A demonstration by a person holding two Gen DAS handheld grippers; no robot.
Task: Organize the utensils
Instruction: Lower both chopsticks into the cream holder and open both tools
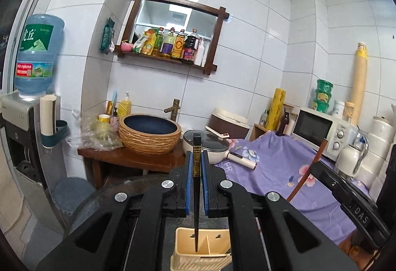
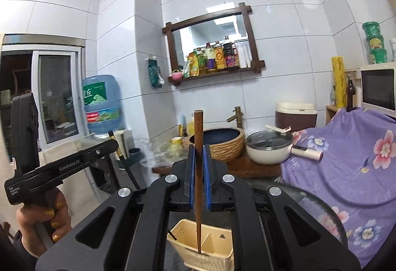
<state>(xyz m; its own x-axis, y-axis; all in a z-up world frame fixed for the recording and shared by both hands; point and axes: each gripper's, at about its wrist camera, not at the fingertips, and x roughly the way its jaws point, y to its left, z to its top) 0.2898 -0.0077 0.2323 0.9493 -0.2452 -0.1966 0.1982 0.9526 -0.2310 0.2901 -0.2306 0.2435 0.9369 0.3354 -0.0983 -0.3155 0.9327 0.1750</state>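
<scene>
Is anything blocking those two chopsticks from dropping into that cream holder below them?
Nothing visible does. The black chopstick and brown wooden chopstick each hang tip-down over the cream plastic holder, whose compartments look open.

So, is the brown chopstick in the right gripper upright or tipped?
Upright. The brown chopstick stands nearly vertical between the right gripper's blue pads, its tip over the cream holder.

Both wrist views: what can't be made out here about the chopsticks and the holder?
- Left wrist view: the black chopstick tip and holder base are hidden by the left gripper body.
- Right wrist view: the brown chopstick tip's depth in the holder is unclear.
- The holder's other contents are mostly hidden by its walls.
</scene>
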